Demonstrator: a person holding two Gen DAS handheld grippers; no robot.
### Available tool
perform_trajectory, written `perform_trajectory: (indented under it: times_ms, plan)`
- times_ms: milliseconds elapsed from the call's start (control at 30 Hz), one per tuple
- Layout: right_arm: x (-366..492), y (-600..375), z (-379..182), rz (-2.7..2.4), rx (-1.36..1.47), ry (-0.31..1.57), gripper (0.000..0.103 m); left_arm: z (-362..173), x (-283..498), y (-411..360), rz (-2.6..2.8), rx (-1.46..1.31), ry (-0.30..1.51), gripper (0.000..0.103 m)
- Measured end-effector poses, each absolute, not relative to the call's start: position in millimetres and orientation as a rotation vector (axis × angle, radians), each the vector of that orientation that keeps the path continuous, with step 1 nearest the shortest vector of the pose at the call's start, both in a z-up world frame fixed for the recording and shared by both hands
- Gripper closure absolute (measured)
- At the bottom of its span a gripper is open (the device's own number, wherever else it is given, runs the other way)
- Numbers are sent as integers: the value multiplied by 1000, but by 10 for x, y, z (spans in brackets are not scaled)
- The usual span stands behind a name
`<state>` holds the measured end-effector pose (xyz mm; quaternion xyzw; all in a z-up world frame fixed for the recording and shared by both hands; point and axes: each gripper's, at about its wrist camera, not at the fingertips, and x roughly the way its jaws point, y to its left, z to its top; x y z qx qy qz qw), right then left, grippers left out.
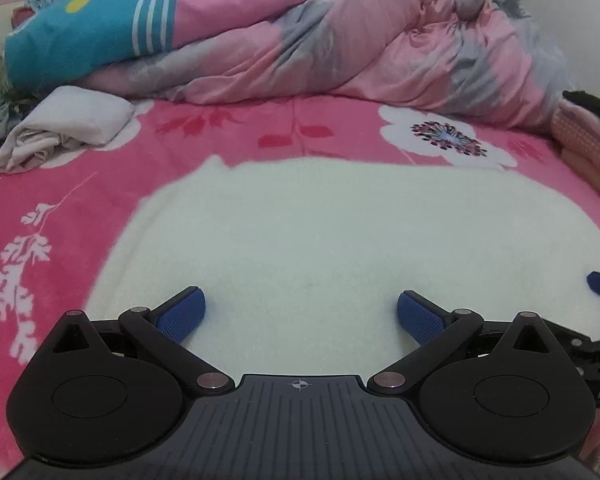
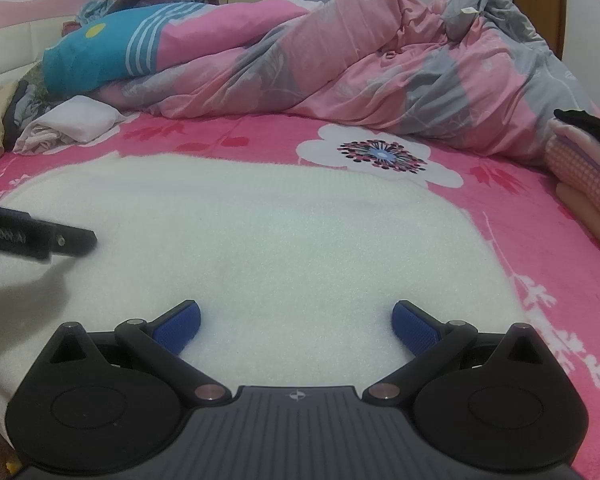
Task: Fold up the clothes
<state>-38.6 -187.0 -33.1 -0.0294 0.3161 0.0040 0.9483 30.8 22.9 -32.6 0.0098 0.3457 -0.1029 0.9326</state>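
Both grippers, left (image 1: 300,314) and right (image 2: 296,322), spread wide and empty above white fleecy garment (image 2: 260,240) flat mid-frame on pink bedsheet (image 2: 540,216); likely soft, light, floppy, best pinched at an edge.

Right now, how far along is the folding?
Done: the white garment lies spread flat on the pink bedsheet; no fold shows in it. A crumpled white cloth sits near the duvet. In hand: nothing; the left hand-held gripper and right hand-held gripper are both open over the garment. Left: grasping and every fold.
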Motion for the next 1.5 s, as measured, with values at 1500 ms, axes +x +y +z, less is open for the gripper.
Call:
perform_trajectory:
  times_ms: [1500]
  plan:
    - [-386,-1874,-339,7,-61,643,0,-260,413,267,-207,-24,747,0]
